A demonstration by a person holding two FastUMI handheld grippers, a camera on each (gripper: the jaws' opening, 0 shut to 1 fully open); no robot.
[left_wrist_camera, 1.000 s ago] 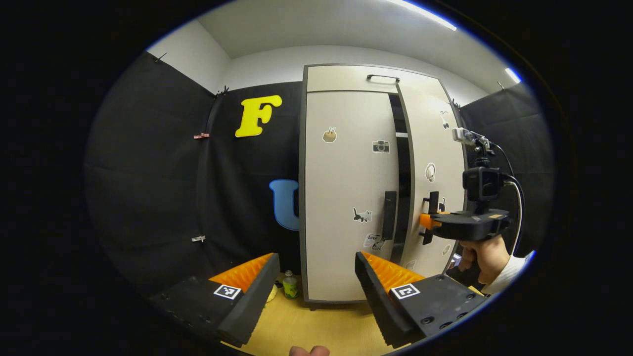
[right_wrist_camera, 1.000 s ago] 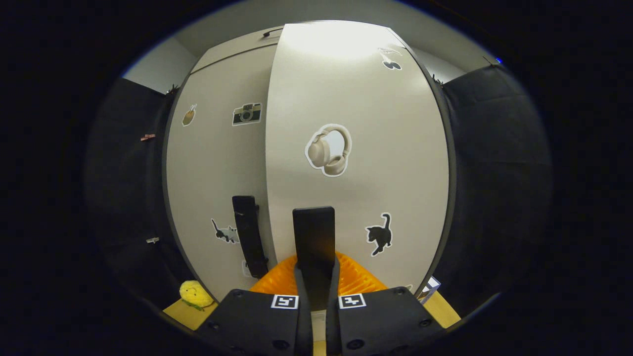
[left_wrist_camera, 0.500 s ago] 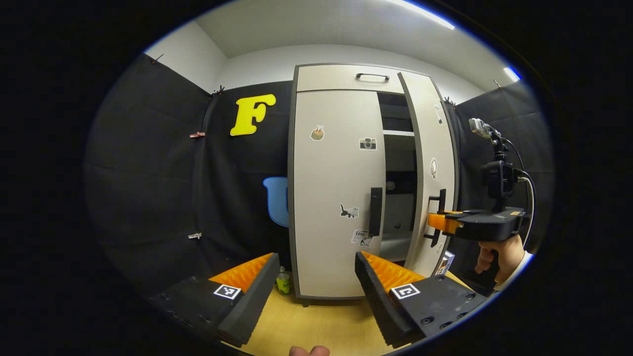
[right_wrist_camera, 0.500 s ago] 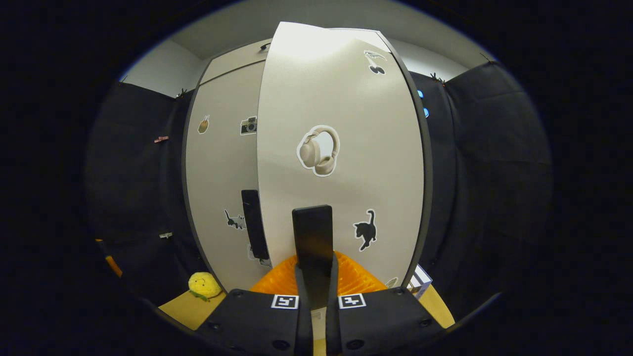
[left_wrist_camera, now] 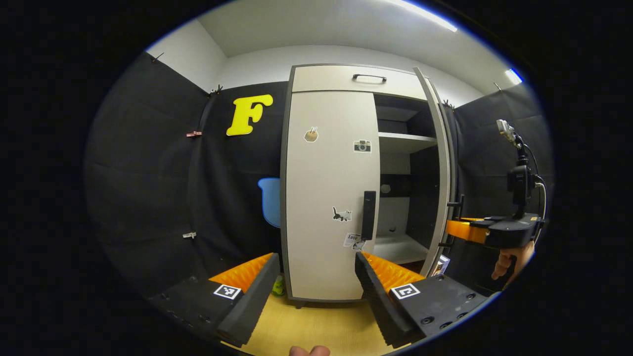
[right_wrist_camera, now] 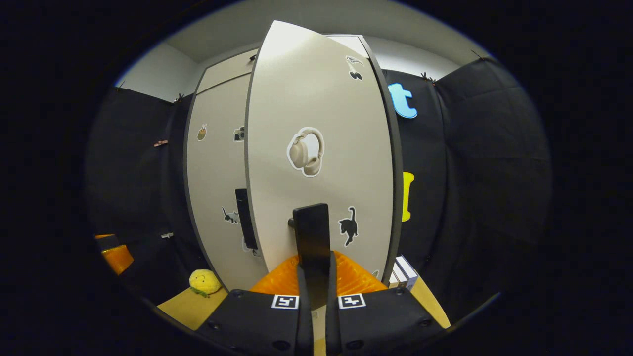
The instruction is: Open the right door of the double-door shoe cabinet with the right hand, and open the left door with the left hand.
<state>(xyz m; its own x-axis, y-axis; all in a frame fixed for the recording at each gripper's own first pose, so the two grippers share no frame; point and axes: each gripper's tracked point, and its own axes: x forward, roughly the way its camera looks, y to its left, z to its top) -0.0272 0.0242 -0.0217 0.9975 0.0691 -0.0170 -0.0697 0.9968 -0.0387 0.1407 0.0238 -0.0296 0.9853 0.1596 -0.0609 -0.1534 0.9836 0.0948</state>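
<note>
The pale shoe cabinet stands ahead in the left gripper view. Its left door (left_wrist_camera: pixel 329 198) is closed, with a dark vertical handle (left_wrist_camera: pixel 368 215) at its right edge. My left gripper (left_wrist_camera: pixel 315 258) is open, low and short of that door, touching nothing. The right door (left_wrist_camera: pixel 442 163) stands wide open, almost edge-on. My right gripper (left_wrist_camera: pixel 457 230) is shut on that door's handle (left_wrist_camera: pixel 457 217), with a hand behind it. In the right gripper view the right door (right_wrist_camera: pixel 316 148) is close ahead and its dark handle (right_wrist_camera: pixel 311 232) is clamped by my right gripper (right_wrist_camera: pixel 315 269).
Shelves (left_wrist_camera: pixel 405 141) show inside the open right half. A top drawer (left_wrist_camera: pixel 346 79) sits above the doors. A green bottle (left_wrist_camera: pixel 278 286) stands at the cabinet's left foot, a yellow plush toy (right_wrist_camera: pixel 203 282) lies nearby, and boxes (right_wrist_camera: pixel 403 272) stand right of the cabinet on the wooden floor (left_wrist_camera: pixel 316 321).
The right door has swung from slightly ajar to wide open, and my right gripper moved right with its handle. My left gripper stayed open, about where it was.
</note>
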